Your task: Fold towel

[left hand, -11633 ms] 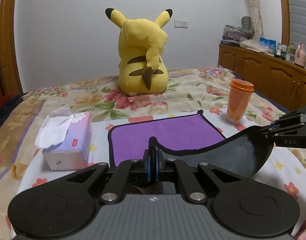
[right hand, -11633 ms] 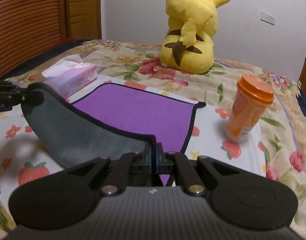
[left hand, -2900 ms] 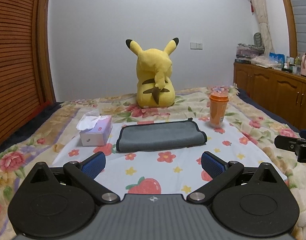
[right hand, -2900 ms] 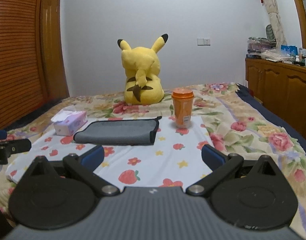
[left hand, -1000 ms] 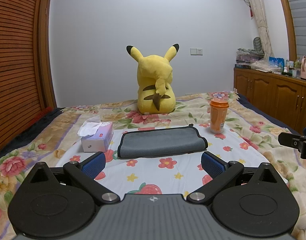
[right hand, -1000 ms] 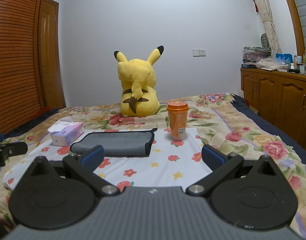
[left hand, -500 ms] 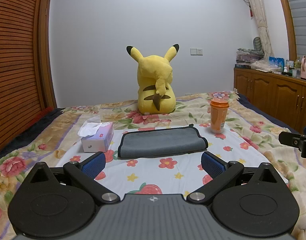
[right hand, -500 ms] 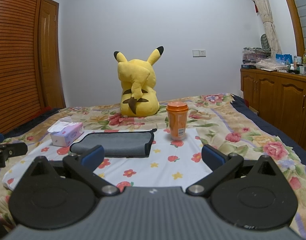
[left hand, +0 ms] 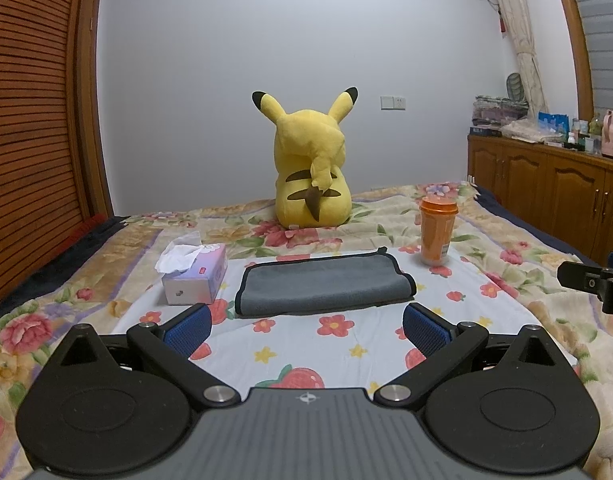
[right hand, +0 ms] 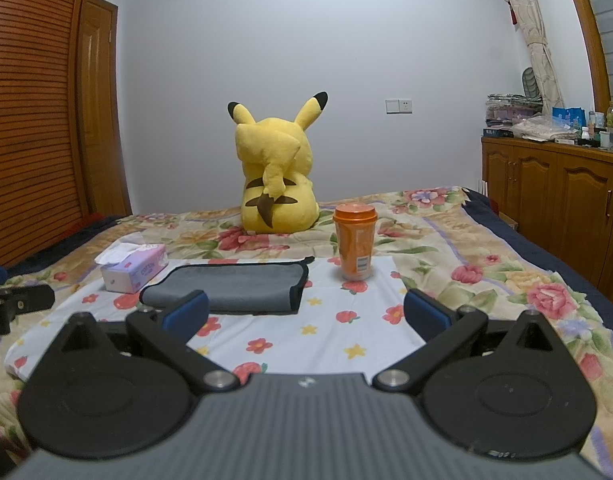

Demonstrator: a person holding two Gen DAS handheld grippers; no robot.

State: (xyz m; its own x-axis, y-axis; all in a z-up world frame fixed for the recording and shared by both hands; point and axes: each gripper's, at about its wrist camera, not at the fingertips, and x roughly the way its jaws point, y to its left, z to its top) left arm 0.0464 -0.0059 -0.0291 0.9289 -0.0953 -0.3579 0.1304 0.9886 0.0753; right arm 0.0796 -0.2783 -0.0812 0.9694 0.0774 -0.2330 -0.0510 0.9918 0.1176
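Note:
The towel (left hand: 322,283) lies folded in half on the bed, grey side up with a black hem; it also shows in the right wrist view (right hand: 230,287). My left gripper (left hand: 306,330) is open and empty, held back from the towel's near edge. My right gripper (right hand: 306,314) is open and empty, also back from the towel, to its right. The right gripper's tip shows at the right edge of the left wrist view (left hand: 586,280). The left gripper's tip shows at the left edge of the right wrist view (right hand: 18,304).
A tissue box (left hand: 194,278) stands left of the towel. An orange cup (left hand: 437,230) stands at its right. A yellow plush toy (left hand: 311,176) sits behind. The floral bedspread (left hand: 306,352) covers the bed. Wooden cabinets (left hand: 546,188) line the right wall.
Earlier both grippers held the towel's corners with the purple side showing. Now the towel lies folded and both grippers are open and drawn back. Almost nothing moved in the last second.

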